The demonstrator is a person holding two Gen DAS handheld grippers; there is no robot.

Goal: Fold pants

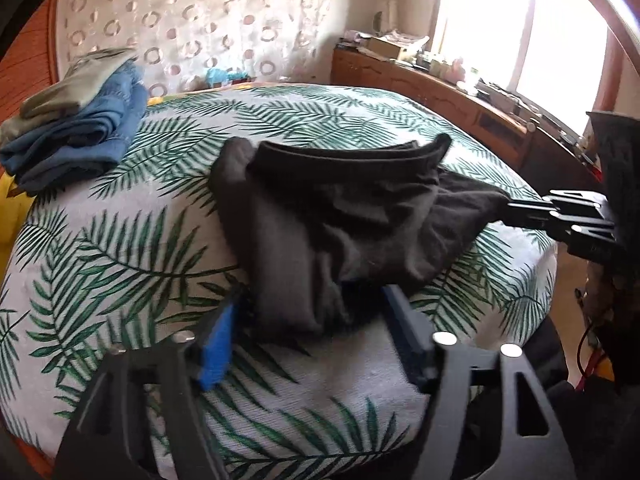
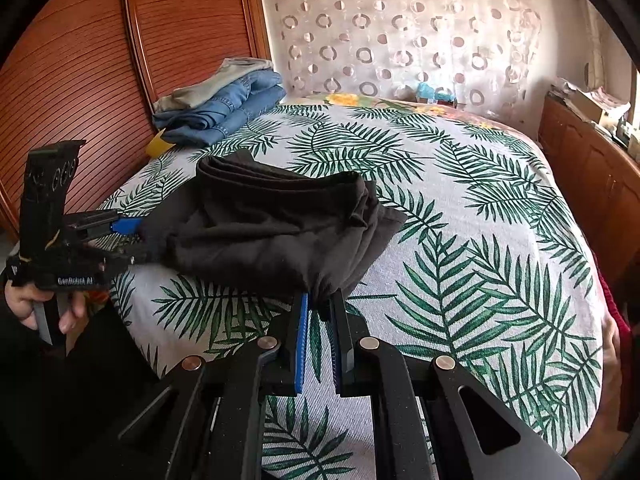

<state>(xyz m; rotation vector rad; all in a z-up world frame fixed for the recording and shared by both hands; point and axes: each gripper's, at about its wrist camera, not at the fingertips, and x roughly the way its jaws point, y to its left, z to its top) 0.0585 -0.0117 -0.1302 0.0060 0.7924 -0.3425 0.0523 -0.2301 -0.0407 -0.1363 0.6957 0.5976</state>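
Folded black pants (image 1: 340,208) lie bunched in a thick bundle on the palm-leaf bed cover (image 1: 120,260), waistband toward the far side. My left gripper (image 1: 312,296) stands wide open at the bundle's near end. The cloth lies loose between its fingers, and neither pad presses on it. From the right wrist view, that left gripper (image 2: 138,240) sits at the left end of the pants (image 2: 272,228), held by a person's hand. My right gripper (image 2: 322,296) is shut on a pinched corner of the pants at their near right edge. It enters the left wrist view as a black right gripper (image 1: 504,210) with the cloth pulled taut to it.
A stack of folded blue jeans with a grey garment on top (image 2: 224,112) (image 1: 80,128) sits at the bed's far left corner beside a slatted wooden wardrobe (image 2: 80,60). A cluttered wooden cabinet (image 1: 440,92) runs along the right under a bright window.
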